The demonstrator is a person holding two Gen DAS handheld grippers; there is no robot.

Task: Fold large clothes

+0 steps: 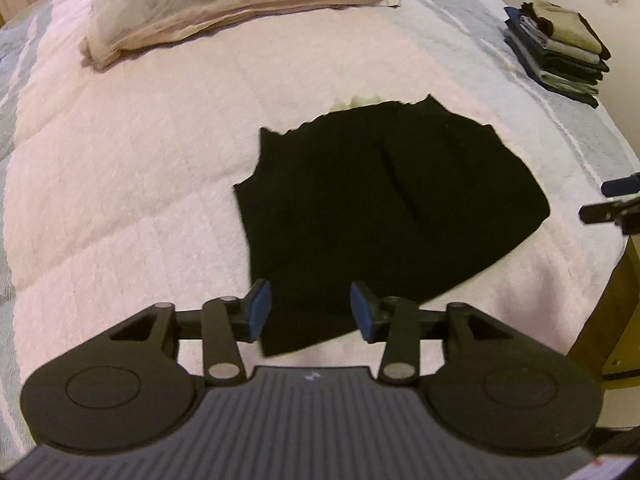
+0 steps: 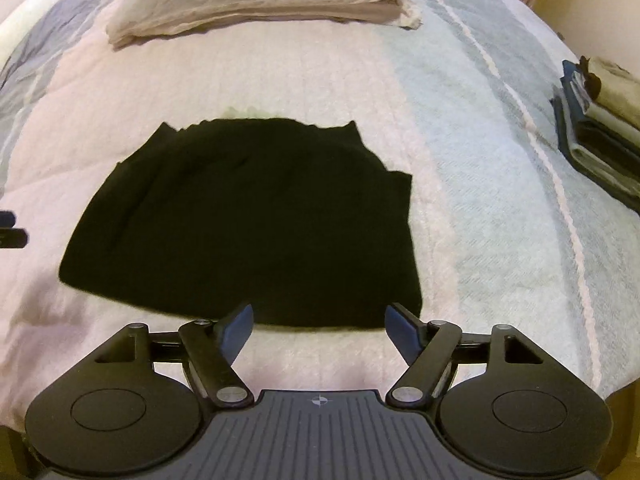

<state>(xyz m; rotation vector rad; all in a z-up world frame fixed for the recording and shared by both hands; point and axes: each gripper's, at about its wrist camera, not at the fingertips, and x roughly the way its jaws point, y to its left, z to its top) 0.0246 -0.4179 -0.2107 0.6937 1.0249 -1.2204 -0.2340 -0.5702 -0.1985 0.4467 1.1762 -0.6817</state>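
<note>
Black folded garment lies mid-bed near the front edge. Our left gripper and right gripper gape empty above it. Risk: loose layers spring apart when regripped.

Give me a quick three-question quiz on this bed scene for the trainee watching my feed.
1. True or false: the left gripper is clamped on the black garment.
2. Multiple choice: the stack of folded clothes sits (A) on top of the black garment, (B) near the bed's edge, apart from the garment, (C) under the folded beige bedding.
3. Fill in: the right gripper has its jaws ____, with nothing between the pads.

Key:
1. False. Its jaws are apart and nothing is pressed between them.
2. B.
3. Open.
</note>
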